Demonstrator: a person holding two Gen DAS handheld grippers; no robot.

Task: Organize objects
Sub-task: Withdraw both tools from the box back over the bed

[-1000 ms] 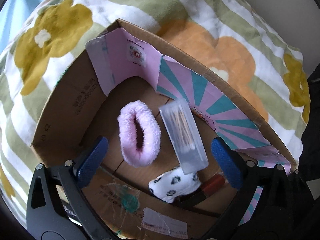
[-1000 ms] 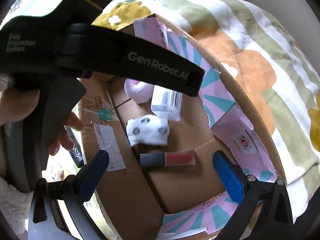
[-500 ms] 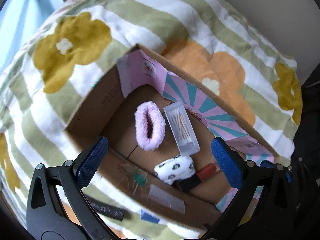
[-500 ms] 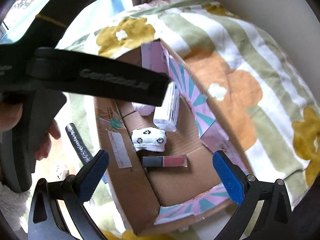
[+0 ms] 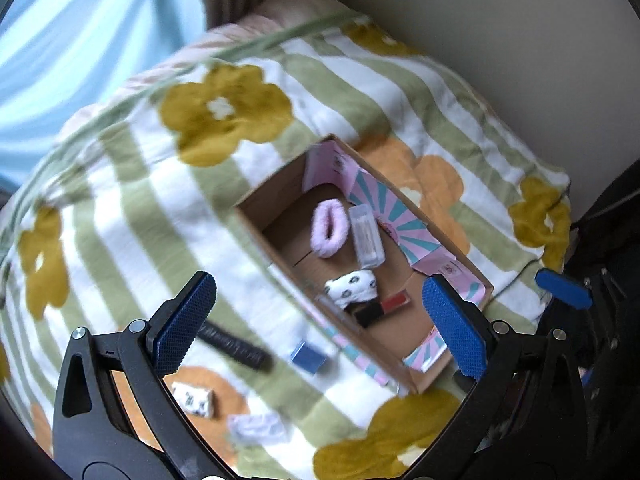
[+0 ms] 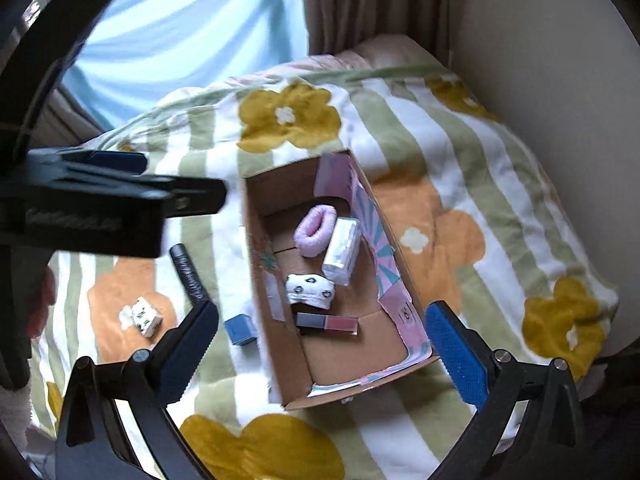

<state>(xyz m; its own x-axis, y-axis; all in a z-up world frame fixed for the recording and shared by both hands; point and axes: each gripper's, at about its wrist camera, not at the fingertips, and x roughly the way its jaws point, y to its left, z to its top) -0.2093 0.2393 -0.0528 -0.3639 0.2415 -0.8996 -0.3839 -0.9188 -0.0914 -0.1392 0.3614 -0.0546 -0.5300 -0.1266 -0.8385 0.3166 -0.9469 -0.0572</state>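
An open cardboard box (image 5: 256, 222) (image 6: 256, 248) lies on a flowered blanket. Inside lie a pink fluffy scrunchie (image 5: 328, 230) (image 6: 314, 230), a clear case of cotton swabs (image 5: 366, 236) (image 6: 342, 250), a white spotted cloth roll (image 5: 352, 288) (image 6: 310, 290) and a red and black lip gloss (image 5: 380, 308) (image 6: 327, 322). On the blanket beside the box lie a black tube (image 5: 236, 346) (image 6: 188, 270), a small blue box (image 5: 308, 358) (image 6: 240, 330) and a small white patterned packet (image 5: 194, 398) (image 6: 144, 316). My left gripper (image 5: 320, 320) and right gripper (image 6: 320, 344) are both open and empty, high above the box.
A crumpled white wrapper (image 5: 258, 428) lies near the packet. A curtain (image 6: 360, 4) and a bright window (image 6: 180, 28) stand behind the bed, a wall (image 5: 500, 20) to the right. The left gripper's body (image 6: 100, 208) crosses the right wrist view.
Both grippers have pulled up and back from the box, so more blanket and the loose items beside the box have come into view. Both stay open and empty.
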